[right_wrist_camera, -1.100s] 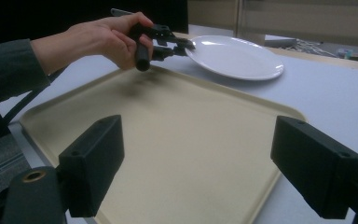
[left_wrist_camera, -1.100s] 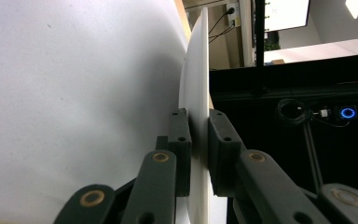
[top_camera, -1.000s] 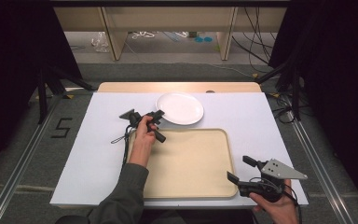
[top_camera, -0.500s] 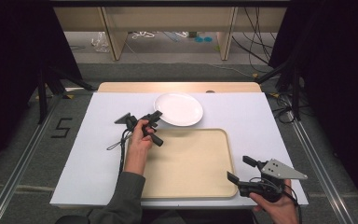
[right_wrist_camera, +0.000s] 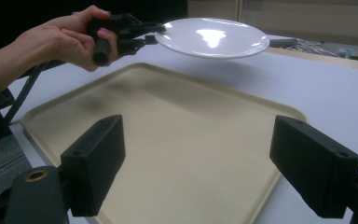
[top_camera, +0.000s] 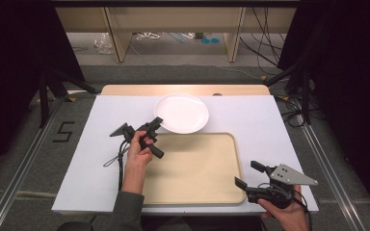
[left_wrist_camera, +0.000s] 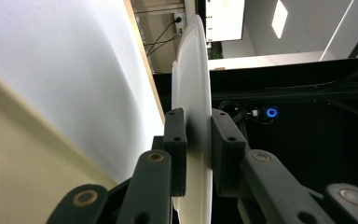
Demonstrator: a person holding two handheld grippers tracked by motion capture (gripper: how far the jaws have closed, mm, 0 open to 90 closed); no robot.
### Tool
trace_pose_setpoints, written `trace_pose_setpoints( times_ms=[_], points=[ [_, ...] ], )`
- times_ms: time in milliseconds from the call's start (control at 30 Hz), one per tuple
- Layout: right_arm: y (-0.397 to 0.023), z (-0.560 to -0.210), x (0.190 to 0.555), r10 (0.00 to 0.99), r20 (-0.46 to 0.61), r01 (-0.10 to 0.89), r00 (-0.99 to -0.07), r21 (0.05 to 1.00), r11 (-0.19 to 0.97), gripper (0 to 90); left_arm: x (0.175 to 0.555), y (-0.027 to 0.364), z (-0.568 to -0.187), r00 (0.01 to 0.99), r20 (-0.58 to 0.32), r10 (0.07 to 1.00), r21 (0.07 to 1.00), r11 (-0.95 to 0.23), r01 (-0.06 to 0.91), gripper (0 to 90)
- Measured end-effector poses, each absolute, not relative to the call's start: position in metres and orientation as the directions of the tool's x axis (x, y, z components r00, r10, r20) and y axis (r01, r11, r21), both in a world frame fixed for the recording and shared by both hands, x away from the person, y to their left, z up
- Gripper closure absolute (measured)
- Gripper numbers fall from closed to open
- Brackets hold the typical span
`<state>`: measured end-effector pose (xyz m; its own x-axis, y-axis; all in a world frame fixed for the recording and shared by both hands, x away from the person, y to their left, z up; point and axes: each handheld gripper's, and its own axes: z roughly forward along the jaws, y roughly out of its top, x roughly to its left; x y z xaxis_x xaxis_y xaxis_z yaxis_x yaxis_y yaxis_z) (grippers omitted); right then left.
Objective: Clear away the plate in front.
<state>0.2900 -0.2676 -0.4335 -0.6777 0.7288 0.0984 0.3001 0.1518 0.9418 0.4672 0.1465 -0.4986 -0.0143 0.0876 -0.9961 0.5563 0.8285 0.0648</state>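
Left gripper (top_camera: 155,126), centre-left of high view: jaws nearly closed, clamped on near-left rim of white plate (top_camera: 181,113). Left gripper view: 2 black pads (left_wrist_camera: 175,140) press plate rim (left_wrist_camera: 193,74) from both sides. Right gripper view: plate (right_wrist_camera: 213,36) at top centre, lifted clear of white table (right_wrist_camera: 335,88), shadow beneath, just beyond far edge of beige tray (right_wrist_camera: 168,140). Right gripper (top_camera: 250,175), lower right of high view: jaws wide apart, nothing between them, hovering at tray's (top_camera: 197,168) near-right corner.

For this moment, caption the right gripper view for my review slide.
Left gripper holds a white plate by its rim above the beige tray.
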Motion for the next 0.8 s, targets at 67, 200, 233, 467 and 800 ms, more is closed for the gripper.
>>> trace_pose_setpoints(
  times_ms=[67, 200, 233, 467, 800],
  points=[
    [-0.268, -0.433, 0.290, 0.735, 0.092, 0.304, -0.671, 0.939, 0.160, 19.1, 0.461, 0.149, -0.500, -0.007, -0.996, 0.089, 0.070, 0.829, 0.555, 78.2],
    [-0.268, -0.433, 0.290, 0.733, 0.095, 0.305, -0.673, 0.939, 0.158, 19.3, 0.451, 0.152, -0.503, 0.002, -0.996, 0.084, 0.072, 0.833, 0.548, 77.9],
    [-0.268, -0.433, 0.290, 0.734, 0.095, 0.304, -0.673, 0.939, 0.158, 19.4, 0.448, 0.153, -0.504, 0.001, -0.996, 0.087, 0.074, 0.834, 0.547, 77.8],
    [-0.268, -0.434, 0.291, 0.726, 0.098, 0.295, -0.680, 0.944, 0.149, 19.6, 0.429, 0.157, -0.513, 0.003, -0.998, 0.062, 0.054, 0.833, 0.550, 77.1],
    [-0.271, -0.433, 0.290, 0.739, 0.097, 0.306, -0.667, 0.940, 0.153, 19.9, 0.397, 0.165, -0.521, 0.017, -1.000, 0.022, 0.028, 0.834, 0.551, 76.5]
  ],
)
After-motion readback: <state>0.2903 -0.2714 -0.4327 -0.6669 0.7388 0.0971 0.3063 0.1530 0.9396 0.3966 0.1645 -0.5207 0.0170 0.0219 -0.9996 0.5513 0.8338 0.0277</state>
